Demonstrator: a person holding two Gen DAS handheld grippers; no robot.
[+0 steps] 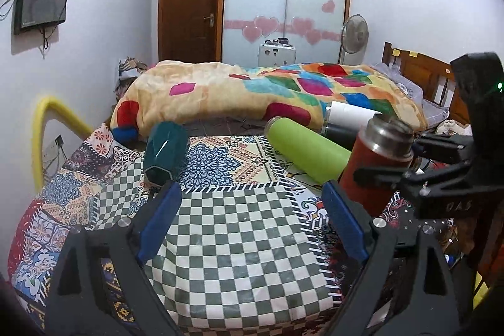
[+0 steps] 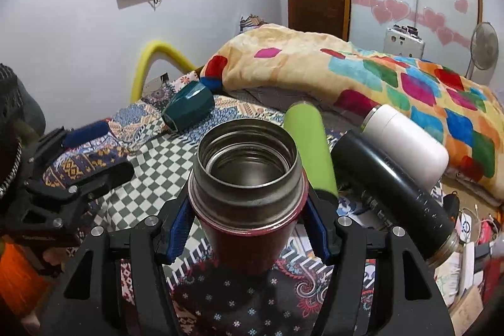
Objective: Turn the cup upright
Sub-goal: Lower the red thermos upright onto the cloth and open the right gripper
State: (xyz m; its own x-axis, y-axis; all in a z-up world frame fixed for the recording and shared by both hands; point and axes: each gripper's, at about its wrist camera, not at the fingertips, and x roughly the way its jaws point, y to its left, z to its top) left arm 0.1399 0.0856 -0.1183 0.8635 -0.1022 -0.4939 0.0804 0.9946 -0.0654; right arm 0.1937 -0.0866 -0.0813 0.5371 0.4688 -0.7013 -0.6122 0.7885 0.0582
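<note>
A red flask (image 2: pixel 245 229) with a steel open mouth stands nearly upright, mouth up, on the patterned cloth; it also shows in the left wrist view (image 1: pixel 375 166). My right gripper (image 2: pixel 245 229) is shut on its red body, blue pads on both sides. In the left wrist view the right gripper (image 1: pixel 393 175) reaches in from the right. My left gripper (image 1: pixel 252 222) is open and empty over the checkered patch, left of the flask. A dark teal cup (image 1: pixel 165 153) lies on its side at the far left, also in the right wrist view (image 2: pixel 189 107).
A green bottle (image 1: pixel 308 153), a black bottle (image 2: pixel 397 188) and a white bottle (image 2: pixel 406 140) lie on their sides behind the flask. A colourful blanket (image 1: pixel 252 93) is heaped beyond. A yellow tube (image 1: pixel 41 131) stands at the left wall. Clutter lies past the right edge.
</note>
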